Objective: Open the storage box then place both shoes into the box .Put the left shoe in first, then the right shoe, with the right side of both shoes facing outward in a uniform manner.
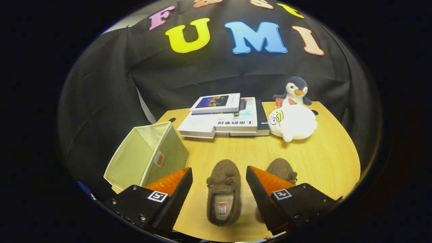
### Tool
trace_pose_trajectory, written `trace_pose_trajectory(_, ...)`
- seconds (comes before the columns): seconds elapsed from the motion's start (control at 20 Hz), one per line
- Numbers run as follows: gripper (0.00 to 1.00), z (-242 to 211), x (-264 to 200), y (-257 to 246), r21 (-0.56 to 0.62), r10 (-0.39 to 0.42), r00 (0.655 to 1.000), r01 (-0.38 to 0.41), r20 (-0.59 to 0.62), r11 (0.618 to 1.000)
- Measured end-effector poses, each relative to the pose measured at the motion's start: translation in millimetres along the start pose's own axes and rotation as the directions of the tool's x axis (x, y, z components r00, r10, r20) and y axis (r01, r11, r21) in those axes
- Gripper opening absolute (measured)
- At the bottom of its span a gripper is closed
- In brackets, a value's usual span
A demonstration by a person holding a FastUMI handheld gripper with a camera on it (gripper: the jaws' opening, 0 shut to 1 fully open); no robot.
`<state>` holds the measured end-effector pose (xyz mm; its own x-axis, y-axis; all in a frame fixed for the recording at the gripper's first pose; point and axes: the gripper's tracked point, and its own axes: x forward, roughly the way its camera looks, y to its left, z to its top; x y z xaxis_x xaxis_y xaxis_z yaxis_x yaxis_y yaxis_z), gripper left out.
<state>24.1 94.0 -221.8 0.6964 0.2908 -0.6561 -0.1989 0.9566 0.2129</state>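
While the gripper (pixel 219 175) hung over the near edge of the wooden table (pixel 324 158), its two fingers stood wide apart w/ nothing clamped between them. One brown slipper (pixel 223 189) lay on the table in the gap between the fingers, toe pointing away from the gripper, heel opening toward it, a small label visible on the insole; neither finger touched it as far as could be seen. The second slipper (pixel 282 169) lay just beyond the right finger, partly hidden behind that finger, so only its toe end and bow showed. The storage box (pixel 148 155), pale fabric, sat ahead of the left finger and to its outer side, at the table's left edge, tipped on its side w/ the open mouth facing up and left; a small tag showed on the side panel facing the slippers. Its near corner was hidden behind the left finger, so contact there couldn't be judged. Well beyond the fingers, approx. straight ahead, a stack of books (pixel 222 118) lay flat near the table's far edge. Right of the books, touching or nearly so, rested a white plush toy (pixel 293 122), and a penguin plush (pixel 294 90) stood just behind it against the dark cloth wall (pixel 209 71). Both slippers lay outside the box.
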Motion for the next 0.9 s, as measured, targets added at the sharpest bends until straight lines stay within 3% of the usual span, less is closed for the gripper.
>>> trace_pose_trajectory(0.9,0.94,-103.3,48.2,-41.9,0.004,-0.048,0.954,0.051,-0.296,0.999)
